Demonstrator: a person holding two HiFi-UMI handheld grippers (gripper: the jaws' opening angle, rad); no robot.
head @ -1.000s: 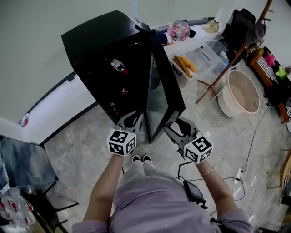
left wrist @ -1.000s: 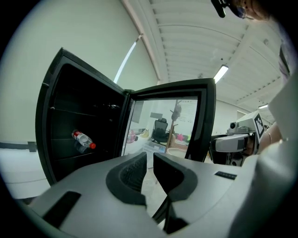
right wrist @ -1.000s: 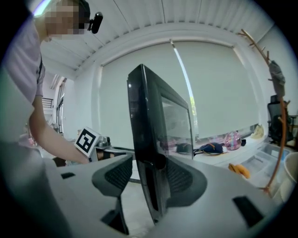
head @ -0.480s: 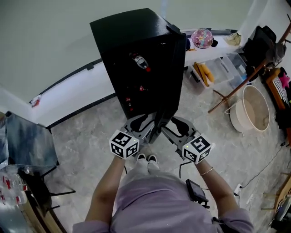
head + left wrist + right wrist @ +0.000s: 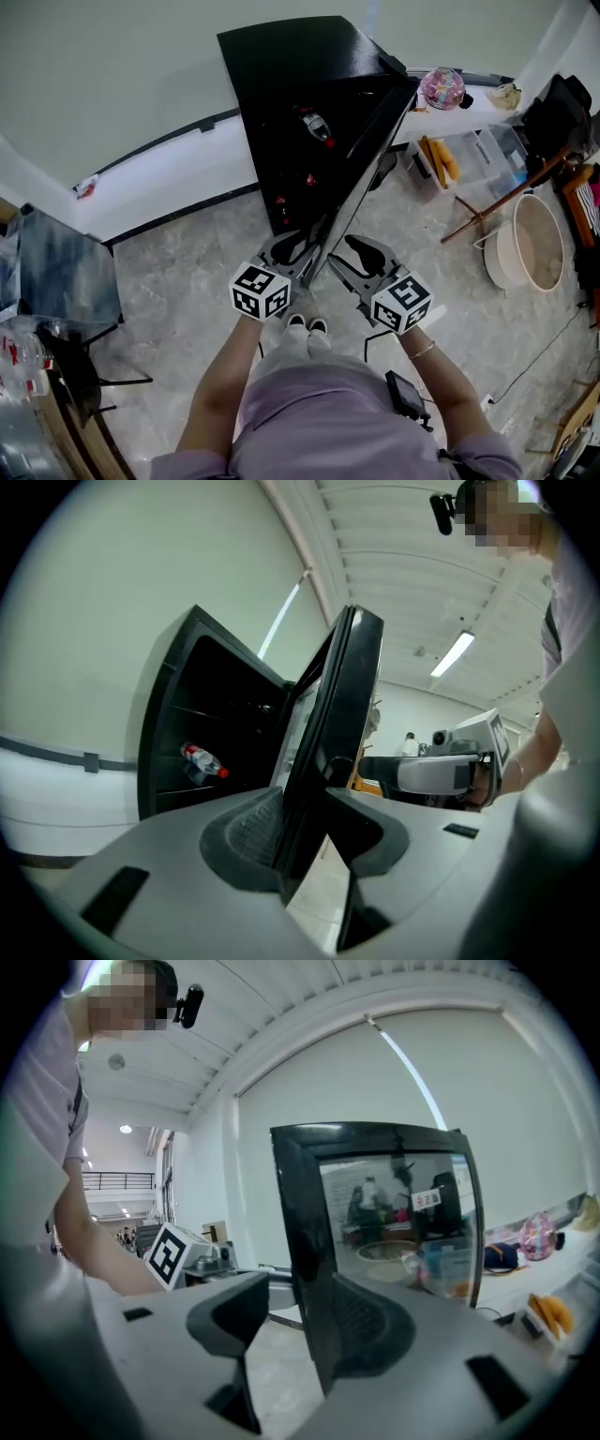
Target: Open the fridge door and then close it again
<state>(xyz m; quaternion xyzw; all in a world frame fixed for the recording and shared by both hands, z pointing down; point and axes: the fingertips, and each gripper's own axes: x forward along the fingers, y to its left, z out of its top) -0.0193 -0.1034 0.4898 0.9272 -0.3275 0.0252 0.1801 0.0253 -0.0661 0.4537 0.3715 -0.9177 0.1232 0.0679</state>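
Note:
A black fridge stands against the wall with its glass door swung open toward me. The door's free edge runs down between my two grippers. My left gripper straddles that edge from the inner side. In the left gripper view the door passes between the jaws of the left gripper, which are spread. My right gripper sits on the outer side. In its own view the right gripper has its right pad against the glass door and its left finger stands well apart.
Bottles lie on the fridge shelves. Right of the fridge are a pink bag, clear bins, a wooden stand and a round basin. A dark chair stands left. My feet are just below the door's edge.
The fridge has shifted right in the head view and the door now shows nearly edge-on instead of its glass face. Both grippers moved with the door's free edge.

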